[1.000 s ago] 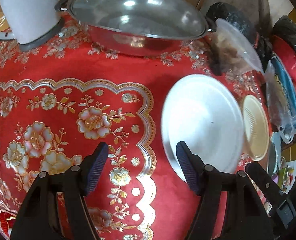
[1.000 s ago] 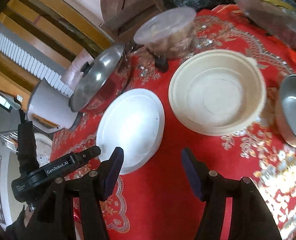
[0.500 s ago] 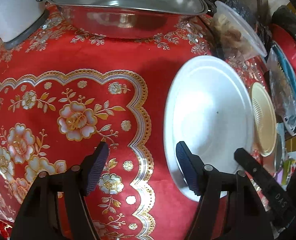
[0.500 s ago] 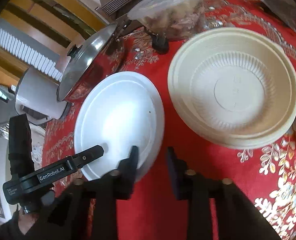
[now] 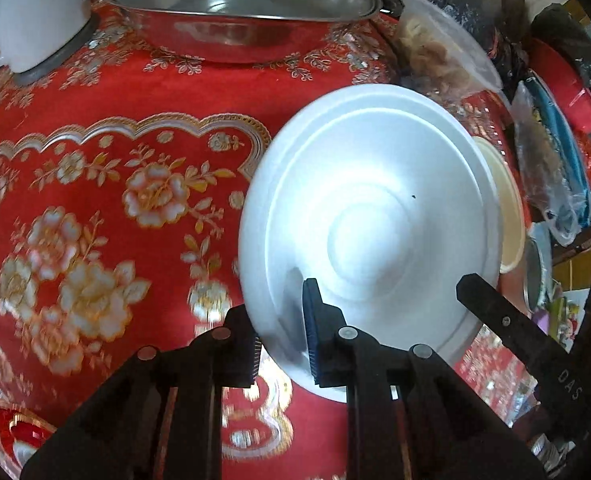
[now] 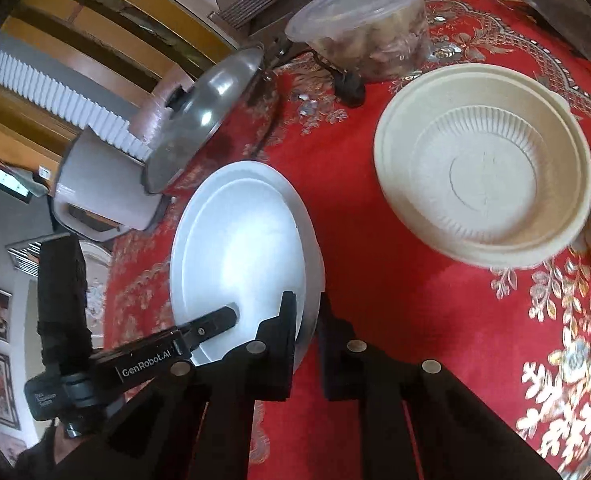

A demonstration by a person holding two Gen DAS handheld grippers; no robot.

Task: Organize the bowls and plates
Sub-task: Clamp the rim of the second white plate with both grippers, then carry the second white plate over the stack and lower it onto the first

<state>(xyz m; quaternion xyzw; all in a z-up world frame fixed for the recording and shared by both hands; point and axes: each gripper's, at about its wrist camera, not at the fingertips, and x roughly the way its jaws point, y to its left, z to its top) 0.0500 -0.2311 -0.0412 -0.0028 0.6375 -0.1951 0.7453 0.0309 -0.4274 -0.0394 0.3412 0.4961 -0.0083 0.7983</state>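
A white plate (image 5: 375,220) is tilted up off the red tablecloth (image 5: 95,120). My left gripper (image 5: 281,344) is shut on its near left rim. My right gripper (image 6: 307,340) is shut on the plate's (image 6: 243,248) opposite rim, and shows in the left wrist view as a black finger (image 5: 491,316). The left gripper's finger (image 6: 215,322) lies over the plate in the right wrist view. A cream bowl (image 6: 483,188) stands on the cloth to the right of the plate, and shows behind it in the left wrist view (image 5: 503,208).
A lidded steel pan (image 5: 235,12) and a white kettle (image 5: 31,20) stand at the back. A clear lidded food tub (image 6: 363,24) sits behind the bowl. Bagged plates and a red dish (image 5: 567,92) lie at the right edge.
Both grippers moved in and shut on opposite rims of the white plate. The plate has lifted and tilted off the cloth.
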